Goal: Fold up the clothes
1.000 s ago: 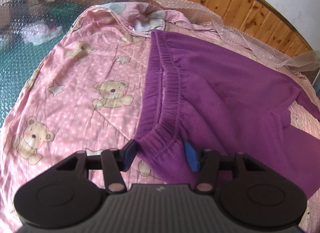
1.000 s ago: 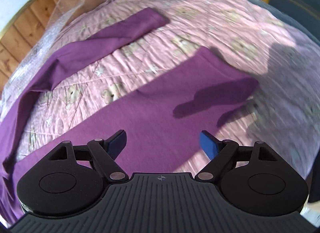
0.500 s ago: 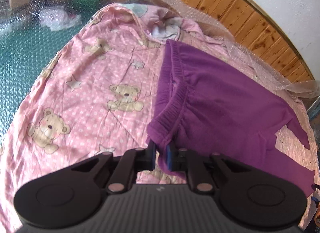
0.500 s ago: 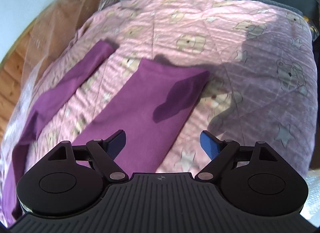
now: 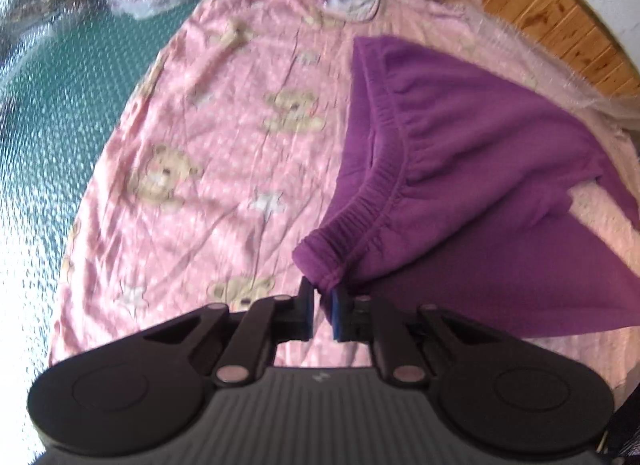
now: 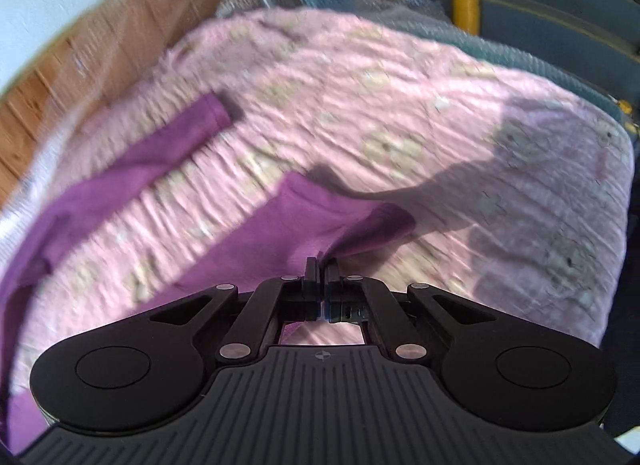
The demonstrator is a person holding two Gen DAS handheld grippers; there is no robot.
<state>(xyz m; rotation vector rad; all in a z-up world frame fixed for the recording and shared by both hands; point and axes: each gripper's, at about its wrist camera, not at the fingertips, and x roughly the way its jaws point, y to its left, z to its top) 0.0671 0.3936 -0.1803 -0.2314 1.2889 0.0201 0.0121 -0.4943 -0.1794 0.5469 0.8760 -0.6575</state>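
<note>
1. Quilt (image 5: pixel 208 169): pink, bear print, covers the whole work surface; wood panel wall (image 5: pixel 532 13) along the far edge.
2. Trousers (image 5: pixel 492 169): purple, spread across the quilt. Waistband at the left end, two legs splayed apart toward the right; far leg (image 6: pixel 160 153) lies flat, near leg (image 6: pixel 304 225) has its cuff lifted.
3. Left gripper (image 5: pixel 323 310): fingers pinched tight on the near waistband corner, cloth raised off the quilt.
4. Right gripper (image 6: pixel 322 277): fingers closed on the near leg's cuff. View is motion-blurred.
5. Step, my read: lengthwise fold, near leg onto far leg.
6. Next: carry both grips away together, keep the edge taut, line up cuff and waistband, then release.
</note>
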